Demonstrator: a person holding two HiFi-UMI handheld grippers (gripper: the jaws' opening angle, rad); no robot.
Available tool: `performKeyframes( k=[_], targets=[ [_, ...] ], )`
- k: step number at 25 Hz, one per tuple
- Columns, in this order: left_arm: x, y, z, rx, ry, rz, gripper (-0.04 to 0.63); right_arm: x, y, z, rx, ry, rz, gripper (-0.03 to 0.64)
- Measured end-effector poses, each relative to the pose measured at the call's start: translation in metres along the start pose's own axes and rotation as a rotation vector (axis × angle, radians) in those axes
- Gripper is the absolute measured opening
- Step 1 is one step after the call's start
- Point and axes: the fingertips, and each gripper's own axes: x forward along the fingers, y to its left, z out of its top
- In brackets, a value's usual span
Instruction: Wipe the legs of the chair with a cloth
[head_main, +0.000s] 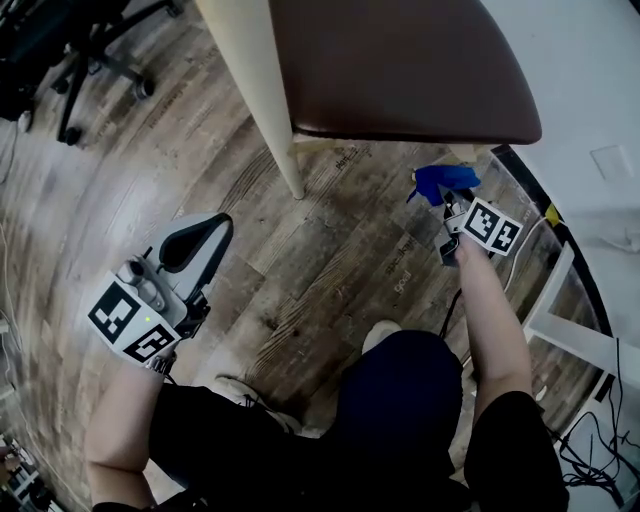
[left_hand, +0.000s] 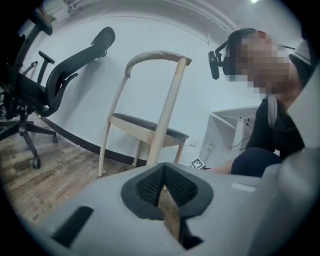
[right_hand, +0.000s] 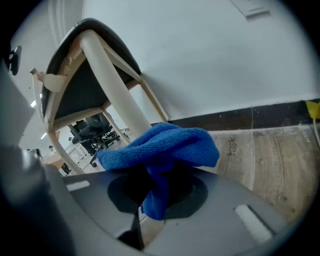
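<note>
Two grippers show in the head view, well apart over the wooden floor (head_main: 330, 280). The right gripper (head_main: 449, 203) reaches out under the front edge of the chair (head_main: 400, 60), its jaws clamped on the cloth (head_main: 441, 182). The cloth is a bright blue, nubby towelling piece, bunched and folded over itself. In the right gripper view one fold hangs down between the jaws of the right gripper (right_hand: 158, 194), while the rest of the cloth (right_hand: 167, 145) billows above them in a rumpled mound.

Just behind that mound rises one pale, round leg (right_hand: 115, 85) of the chair, slanting up to the dark underside of the seat. The cloth lies against it or just in front; I cannot tell which. Beyond runs a black skirting board (right_hand: 250, 115) along the white wall.

The left gripper (head_main: 200, 240) is held low at the person's left, away from the chair, jaws brought together with nothing between them. In the left gripper view, the left gripper (left_hand: 164, 186) points towards the whole chair (left_hand: 150, 131), with its cream frame and dark brown seat. A black office chair (left_hand: 55, 80) stands to that chair's left.
</note>
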Motion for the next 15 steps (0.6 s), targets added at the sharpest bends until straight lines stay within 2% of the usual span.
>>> performKeyframes(
  k=[8, 15],
  targets=[
    [-0.002, 0.005, -0.008, -0.010, 0.024, 0.010, -0.002, 0.043, -0.043, -0.059, -0.017, 0.167, -0.086, 0.066],
    [-0.013, 0.014, -0.010, -0.021, 0.027, 0.037, -0.003, 0.063, -0.065, -0.088, -0.007, 0.237, -0.154, 0.066]
  ],
)
